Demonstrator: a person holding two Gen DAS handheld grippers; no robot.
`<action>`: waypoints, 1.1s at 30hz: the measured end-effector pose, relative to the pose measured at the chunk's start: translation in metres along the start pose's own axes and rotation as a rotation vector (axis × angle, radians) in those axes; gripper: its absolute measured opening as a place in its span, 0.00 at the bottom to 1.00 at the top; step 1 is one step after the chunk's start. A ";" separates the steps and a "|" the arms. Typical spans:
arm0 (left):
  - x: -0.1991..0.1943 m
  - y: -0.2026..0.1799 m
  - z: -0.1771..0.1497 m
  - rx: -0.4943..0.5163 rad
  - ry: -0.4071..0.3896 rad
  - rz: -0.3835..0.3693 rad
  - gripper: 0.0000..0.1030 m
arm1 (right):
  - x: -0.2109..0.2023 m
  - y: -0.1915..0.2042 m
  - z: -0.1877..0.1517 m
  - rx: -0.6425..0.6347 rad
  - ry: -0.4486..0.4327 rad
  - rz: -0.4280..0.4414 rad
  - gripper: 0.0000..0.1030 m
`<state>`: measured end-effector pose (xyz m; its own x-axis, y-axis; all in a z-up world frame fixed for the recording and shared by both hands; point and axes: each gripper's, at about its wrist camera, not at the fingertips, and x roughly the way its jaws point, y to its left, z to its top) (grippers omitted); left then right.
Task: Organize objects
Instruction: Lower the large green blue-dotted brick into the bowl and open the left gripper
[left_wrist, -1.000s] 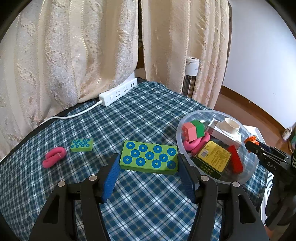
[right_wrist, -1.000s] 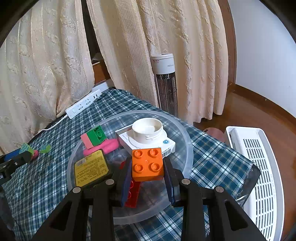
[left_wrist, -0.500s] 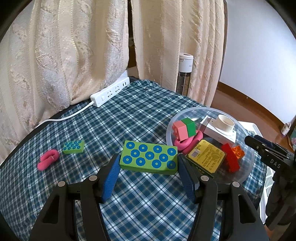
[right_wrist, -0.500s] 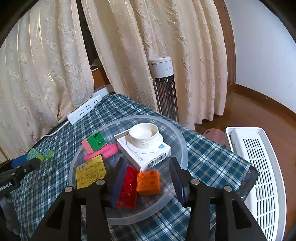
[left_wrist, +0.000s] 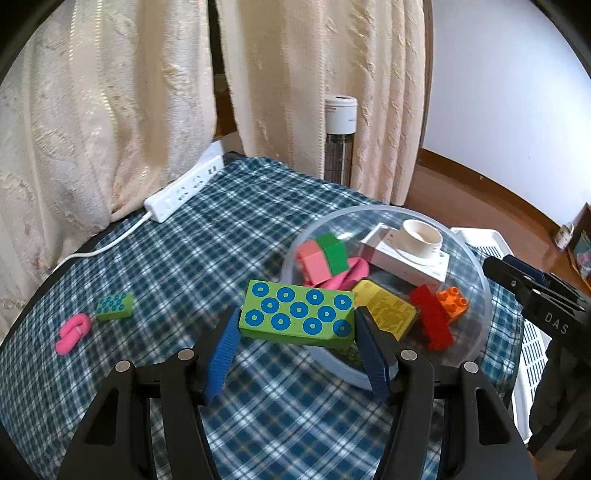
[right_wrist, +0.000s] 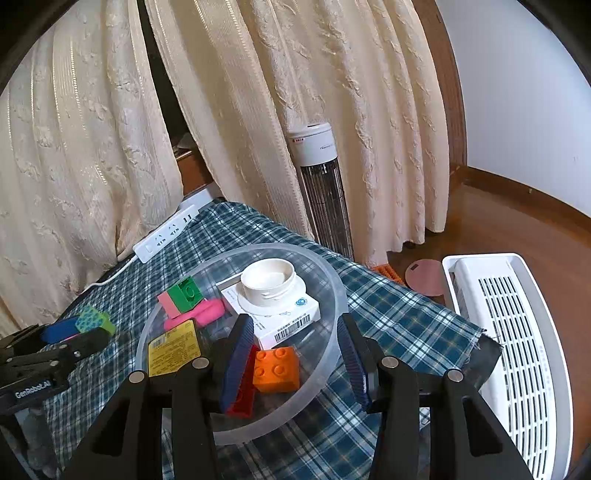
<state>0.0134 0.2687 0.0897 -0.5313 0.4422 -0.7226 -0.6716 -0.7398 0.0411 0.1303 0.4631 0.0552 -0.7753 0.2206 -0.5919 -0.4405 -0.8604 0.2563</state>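
My left gripper (left_wrist: 297, 345) is shut on a large green block with blue circles (left_wrist: 297, 318) and holds it above the near-left rim of the clear plastic bowl (left_wrist: 476, 258). The bowl holds an orange brick (right_wrist: 276, 369), a red brick (left_wrist: 430, 316), a yellow packet (left_wrist: 384, 308), a pink-and-green block (left_wrist: 325, 256), a pink piece and a white box with a cup (left_wrist: 410, 251). My right gripper (right_wrist: 295, 360) is open and empty, above the bowl (right_wrist: 334, 280) with the orange brick below its fingers.
A small green block (left_wrist: 114, 305) and a pink curled piece (left_wrist: 73, 332) lie on the checked cloth at the left. A white power strip (left_wrist: 184, 188) lies at the back by the curtains. A white slatted unit (right_wrist: 513, 343) stands to the right of the table.
My left gripper has carried the large green block to the right, over the bowl's rim. My right gripper opened, dropped the orange brick into the bowl and has drawn back.
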 end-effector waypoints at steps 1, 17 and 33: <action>0.002 -0.004 0.002 0.006 0.002 -0.003 0.61 | -0.001 -0.001 0.000 -0.004 -0.005 -0.002 0.49; 0.040 -0.048 0.032 0.042 0.022 -0.088 0.61 | 0.008 -0.010 0.002 -0.004 0.000 0.028 0.49; 0.038 -0.033 0.029 0.007 0.019 -0.080 0.68 | 0.011 0.002 0.002 -0.022 0.011 0.053 0.49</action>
<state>0.0002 0.3246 0.0804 -0.4658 0.4904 -0.7366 -0.7151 -0.6989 -0.0131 0.1202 0.4651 0.0507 -0.7921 0.1698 -0.5863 -0.3888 -0.8807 0.2703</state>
